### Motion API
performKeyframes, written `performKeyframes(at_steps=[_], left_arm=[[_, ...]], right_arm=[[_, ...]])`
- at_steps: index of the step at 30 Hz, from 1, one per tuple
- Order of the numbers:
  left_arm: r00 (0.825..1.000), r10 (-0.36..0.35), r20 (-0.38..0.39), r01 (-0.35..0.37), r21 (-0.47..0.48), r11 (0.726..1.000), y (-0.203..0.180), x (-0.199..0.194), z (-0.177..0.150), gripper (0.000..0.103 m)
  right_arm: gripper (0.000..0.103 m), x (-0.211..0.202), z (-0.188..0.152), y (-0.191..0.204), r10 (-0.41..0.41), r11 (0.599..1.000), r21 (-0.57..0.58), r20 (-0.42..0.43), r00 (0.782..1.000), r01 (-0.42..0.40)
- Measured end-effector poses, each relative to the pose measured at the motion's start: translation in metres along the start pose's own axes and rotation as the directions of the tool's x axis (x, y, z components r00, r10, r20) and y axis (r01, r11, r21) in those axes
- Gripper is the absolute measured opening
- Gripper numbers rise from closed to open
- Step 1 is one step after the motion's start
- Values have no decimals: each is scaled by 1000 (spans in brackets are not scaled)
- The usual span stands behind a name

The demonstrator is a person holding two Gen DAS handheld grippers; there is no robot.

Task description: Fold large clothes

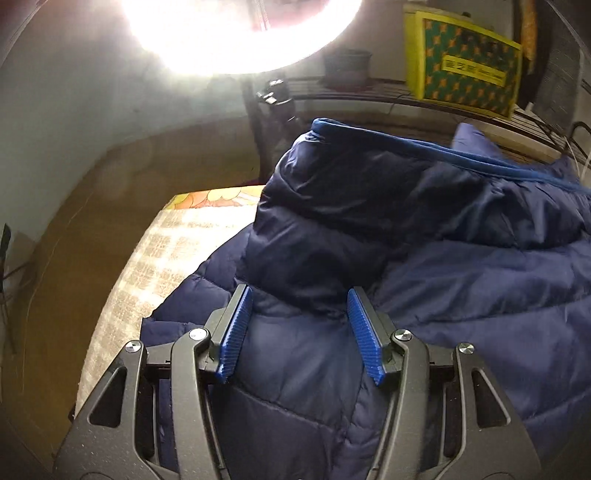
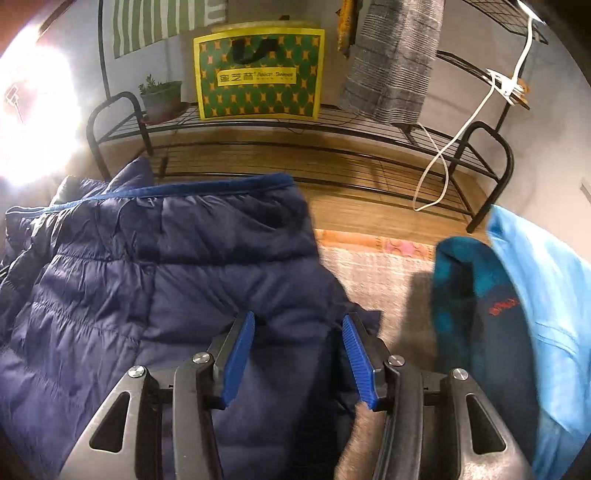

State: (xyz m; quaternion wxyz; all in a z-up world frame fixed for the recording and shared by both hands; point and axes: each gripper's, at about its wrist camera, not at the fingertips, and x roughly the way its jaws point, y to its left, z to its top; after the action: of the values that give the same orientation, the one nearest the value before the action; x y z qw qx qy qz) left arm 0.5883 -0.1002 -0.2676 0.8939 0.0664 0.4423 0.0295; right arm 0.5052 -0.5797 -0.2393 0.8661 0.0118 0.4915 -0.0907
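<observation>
A navy quilted puffer jacket [image 1: 424, 258] lies on a patterned cloth-covered surface [image 1: 147, 266], its far part folded back over itself with a blue-trimmed edge on top. My left gripper [image 1: 300, 291] is open just above the jacket's left side, holding nothing. In the right wrist view the jacket [image 2: 166, 266] fills the left and middle. My right gripper [image 2: 298, 316] is open above the jacket's right edge, holding nothing.
A teal and light blue garment [image 2: 517, 314] lies at the right on the surface [image 2: 373, 273]. A black wire rack [image 2: 332, 147] behind holds a yellow-green bag [image 2: 258, 74] and a potted plant [image 2: 162, 96]. A bright ring lamp [image 1: 240, 33] glares at the left.
</observation>
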Motion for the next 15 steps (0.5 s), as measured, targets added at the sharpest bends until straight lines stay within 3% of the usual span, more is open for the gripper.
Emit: performKeyframes(at_steps=[2,5,8,11,15], left_arm=[[1000,19,5,-18,-10,1000,-2,-8,9,54],[993,-81,82,80,17,997,-7,-50,13,54],[967,-217,135,205,96,974,-24,-101,5,54],[933,-329,147,303,172,937,-49,-144,-16,54],[913,-393,112,357,249,900,-85,-163,-44,54]], right_arm=[[50,-16,-3,-8,22,1000,20,13,1000,-22],[51,-51,-16,-20,128,989,71,59,990,-132],[57,-90,-48,-27,238,964,102,91,967,-247],[64,-113,-85,-27,294,941,148,89,952,-305],[72,-131,-142,-31,320,909,254,79,944,-330]])
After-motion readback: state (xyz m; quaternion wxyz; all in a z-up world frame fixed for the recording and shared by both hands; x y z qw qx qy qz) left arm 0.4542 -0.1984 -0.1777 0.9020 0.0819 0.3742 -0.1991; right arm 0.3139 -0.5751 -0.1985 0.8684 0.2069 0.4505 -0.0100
